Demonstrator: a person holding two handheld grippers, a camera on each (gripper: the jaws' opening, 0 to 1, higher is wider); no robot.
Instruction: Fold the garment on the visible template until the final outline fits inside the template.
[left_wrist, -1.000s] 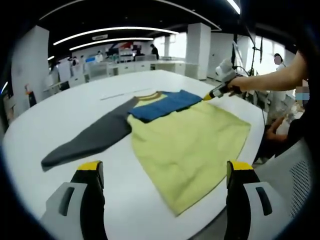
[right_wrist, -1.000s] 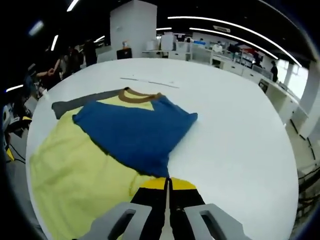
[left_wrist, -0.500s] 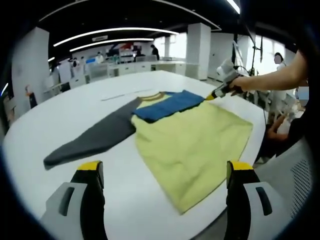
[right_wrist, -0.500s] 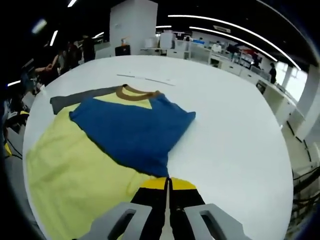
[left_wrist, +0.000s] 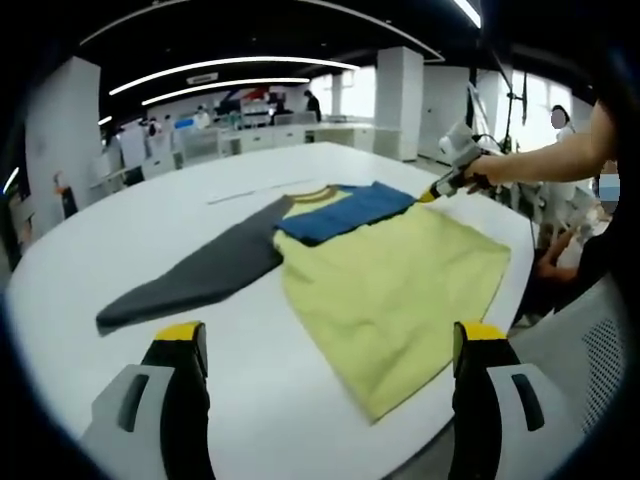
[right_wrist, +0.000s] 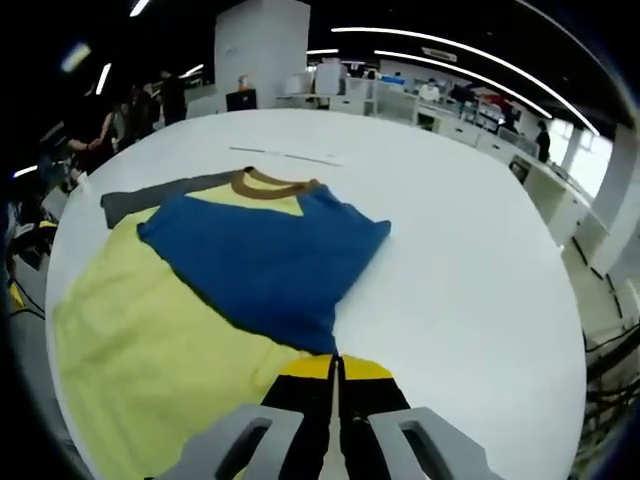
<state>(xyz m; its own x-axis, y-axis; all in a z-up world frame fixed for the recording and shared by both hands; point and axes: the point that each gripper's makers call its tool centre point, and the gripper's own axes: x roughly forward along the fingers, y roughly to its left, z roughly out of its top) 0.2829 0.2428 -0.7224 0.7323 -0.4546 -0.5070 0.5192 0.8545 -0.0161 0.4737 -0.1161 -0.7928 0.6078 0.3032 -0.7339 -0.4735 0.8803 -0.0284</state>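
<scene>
Right gripper (right_wrist: 335, 365) pinches the blue sleeve (right_wrist: 265, 265) cuff at 6 o'clock, folded over the yellow shirt (left_wrist: 390, 290); left gripper (left_wrist: 325, 345) jaws spread wide above table (left_wrist: 150, 210).

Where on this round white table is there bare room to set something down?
The round white table is bare beyond the folded blue sleeve, out to the far edge. Another free patch lies between the grey sleeve and the left gripper. It is crowded where the yellow shirt body reaches the near edge.
</scene>
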